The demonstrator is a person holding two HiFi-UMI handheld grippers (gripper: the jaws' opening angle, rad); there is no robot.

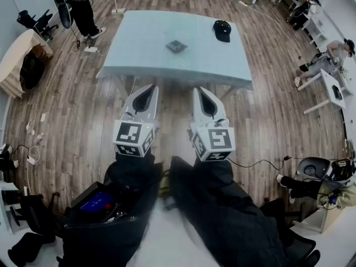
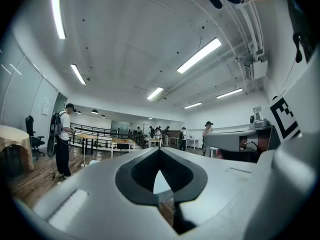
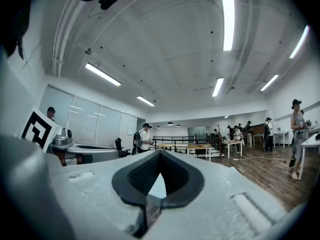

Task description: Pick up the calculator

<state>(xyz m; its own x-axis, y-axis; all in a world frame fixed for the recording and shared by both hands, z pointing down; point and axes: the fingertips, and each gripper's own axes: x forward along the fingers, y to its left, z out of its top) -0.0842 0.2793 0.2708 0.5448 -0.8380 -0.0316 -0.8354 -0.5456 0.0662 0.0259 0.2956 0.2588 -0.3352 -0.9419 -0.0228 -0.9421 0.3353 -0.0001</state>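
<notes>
The calculator (image 1: 176,46), small, dark and square, lies flat near the middle of a pale blue table (image 1: 144,60) in the head view. Both grippers are held level over the wooden floor, short of the table's near edge and well apart from the calculator. My left gripper (image 1: 149,88) has its jaws closed together with nothing between them. My right gripper (image 1: 199,90) beside it is likewise shut and empty. In the left gripper view the left gripper (image 2: 160,150) shows meeting tips, and the right gripper (image 3: 160,153) looks the same in its own view. Neither gripper view shows the calculator.
A black cap (image 1: 222,30) rests on the table's far right part. A person (image 1: 83,10) stands off the table's far left corner, and another person (image 1: 329,57) sits at the right by a white desk (image 1: 332,88). Cables and chairs line the floor edges.
</notes>
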